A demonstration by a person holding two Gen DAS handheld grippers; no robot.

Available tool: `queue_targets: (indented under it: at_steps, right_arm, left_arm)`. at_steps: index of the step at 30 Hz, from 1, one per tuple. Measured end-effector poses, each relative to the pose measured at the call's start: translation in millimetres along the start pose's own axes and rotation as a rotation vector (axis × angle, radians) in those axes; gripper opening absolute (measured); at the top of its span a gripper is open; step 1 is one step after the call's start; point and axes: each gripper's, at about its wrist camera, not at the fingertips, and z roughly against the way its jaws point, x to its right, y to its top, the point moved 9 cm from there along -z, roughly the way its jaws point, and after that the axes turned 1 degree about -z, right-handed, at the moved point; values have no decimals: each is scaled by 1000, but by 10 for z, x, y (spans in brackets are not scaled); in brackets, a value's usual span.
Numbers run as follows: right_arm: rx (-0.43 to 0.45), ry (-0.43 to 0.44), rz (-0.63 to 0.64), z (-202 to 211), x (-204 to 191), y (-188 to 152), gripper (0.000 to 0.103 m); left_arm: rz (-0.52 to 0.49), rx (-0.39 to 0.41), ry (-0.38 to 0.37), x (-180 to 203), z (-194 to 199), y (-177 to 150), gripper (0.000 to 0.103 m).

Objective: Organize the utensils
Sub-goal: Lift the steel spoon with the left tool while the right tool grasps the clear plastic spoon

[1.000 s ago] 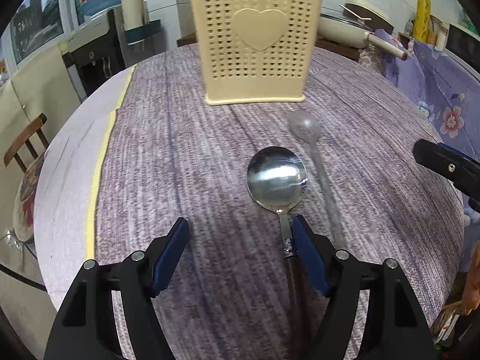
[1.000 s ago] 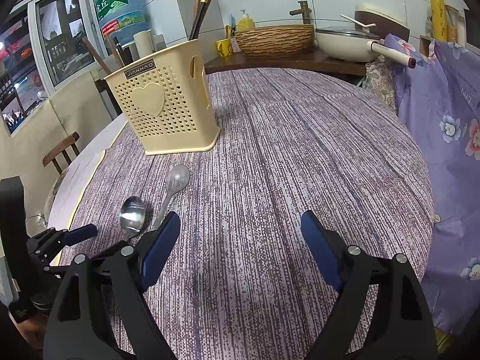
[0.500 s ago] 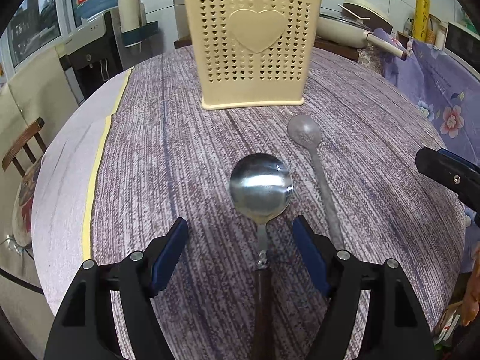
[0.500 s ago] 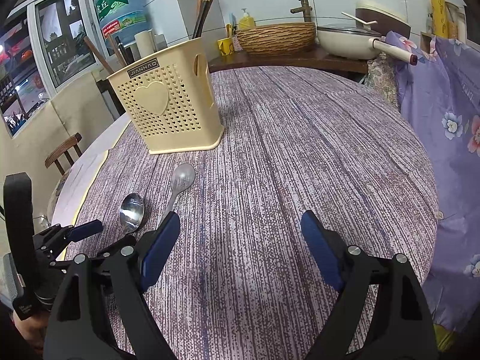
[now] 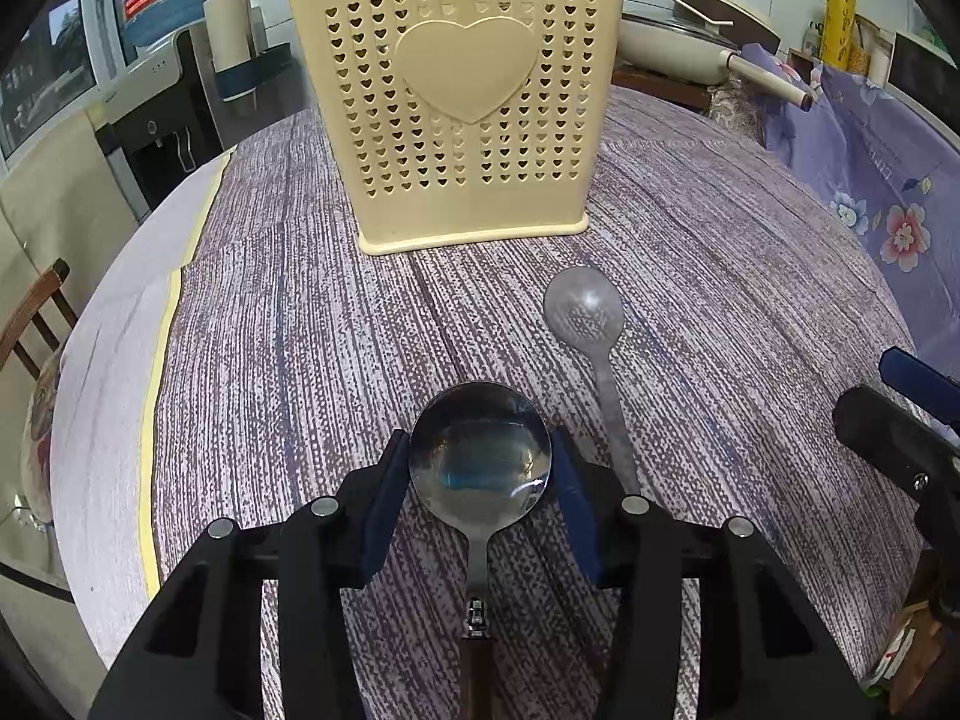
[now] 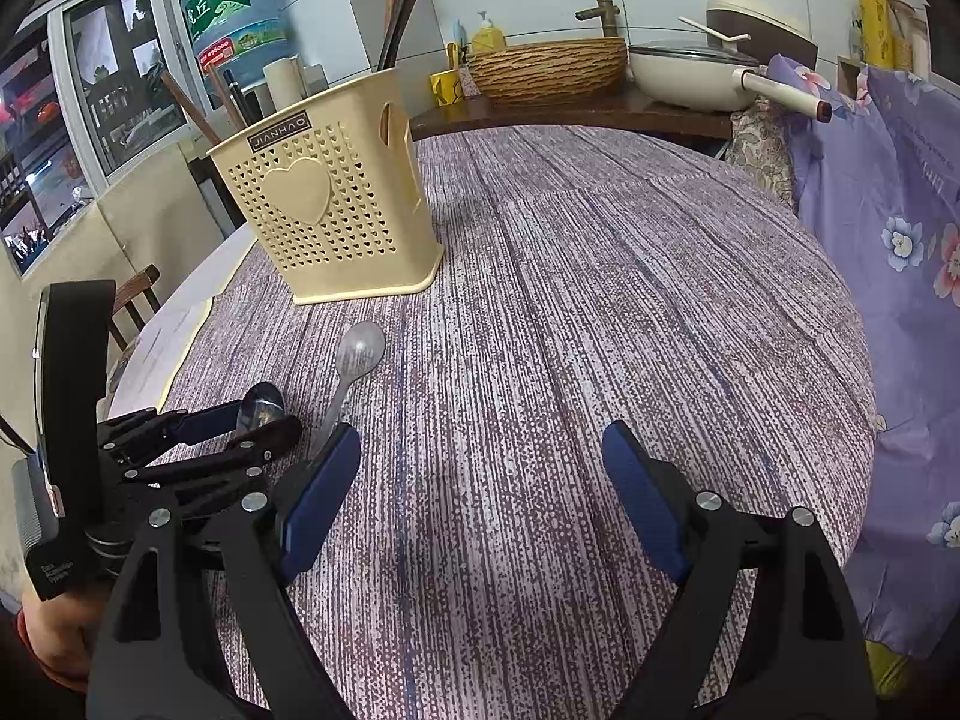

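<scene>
A shiny metal spoon (image 5: pixel 480 459) with a dark wooden handle lies on the purple tablecloth. My left gripper (image 5: pixel 480 468) has closed in around its bowl, the blue pads touching both sides. A translucent plastic spoon (image 5: pixel 585 315) lies just to its right, also in the right wrist view (image 6: pixel 359 351). The cream perforated utensil holder (image 5: pixel 462 102) stands upright behind them and holds several chopsticks and utensils (image 6: pixel 402 6). My right gripper (image 6: pixel 480 498) is open and empty over bare cloth, right of the left gripper (image 6: pixel 240 426).
The round table (image 6: pixel 600 300) drops off at left and right. A wooden chair (image 5: pixel 30 312) stands at the left. A counter behind holds a woven basket (image 6: pixel 546 69) and a cream pan (image 6: pixel 690 75). Purple floral fabric (image 6: pixel 888 228) hangs at the right.
My left gripper moved forward over the metal spoon and its jaws closed in on the bowl. The holder looms nearer. The right gripper stayed open, shifting only slightly.
</scene>
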Motion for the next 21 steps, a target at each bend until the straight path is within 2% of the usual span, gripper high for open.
queue_targets:
  at_steps: [8, 14, 17, 21]
  right_arm:
    - [-82, -10, 62, -269, -206, 46, 82]
    - [-146, 0, 141, -556, -574, 65, 82]
    - [-183, -24, 195, -729, -729, 61, 78]
    - [-214, -59, 202, -928, -802, 75, 68]
  left_arm:
    - [54, 7, -31, -164, 37, 3, 47]
    - [190, -2, -24, -613, 12, -24, 47]
    - [228, 0, -13, -748, 10, -27, 47]
    - [205, 3, 0, -724, 20, -39, 47]
